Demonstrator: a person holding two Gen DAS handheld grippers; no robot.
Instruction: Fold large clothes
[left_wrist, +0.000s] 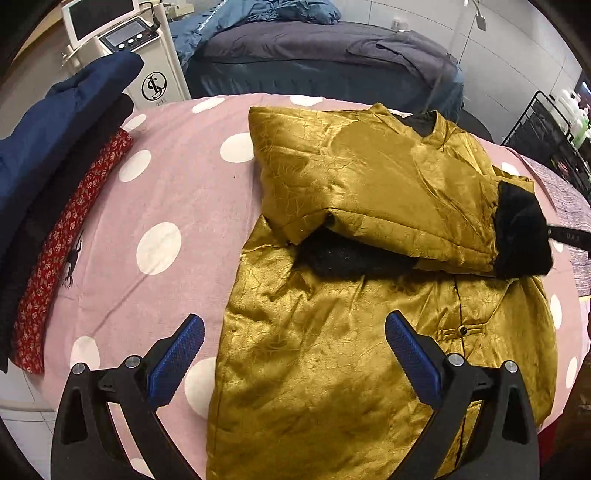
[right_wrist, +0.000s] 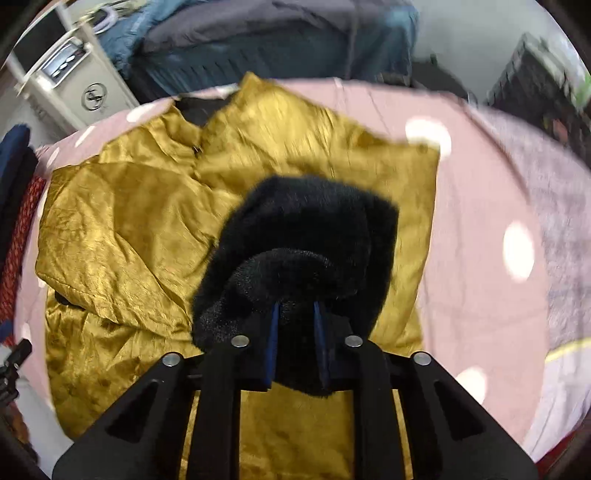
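A gold satin jacket (left_wrist: 369, 332) with black fur lining lies on a pink polka-dot bed (left_wrist: 177, 192). One sleeve is folded across the body, its black fur cuff (left_wrist: 521, 229) at the right. My left gripper (left_wrist: 295, 343) is open above the jacket's lower left part, holding nothing. My right gripper (right_wrist: 297, 314) is shut on the black fur cuff (right_wrist: 303, 236) and holds it over the jacket (right_wrist: 122, 221). In the left wrist view only a black tip of the right gripper (left_wrist: 569, 236) shows beside the cuff.
A stack of folded clothes, navy (left_wrist: 55, 122) over red patterned (left_wrist: 66, 240), lies along the bed's left edge. A white machine (left_wrist: 140, 55) and a second bed with dark bedding (left_wrist: 314, 55) stand behind. A black rack (left_wrist: 554, 133) is at the far right.
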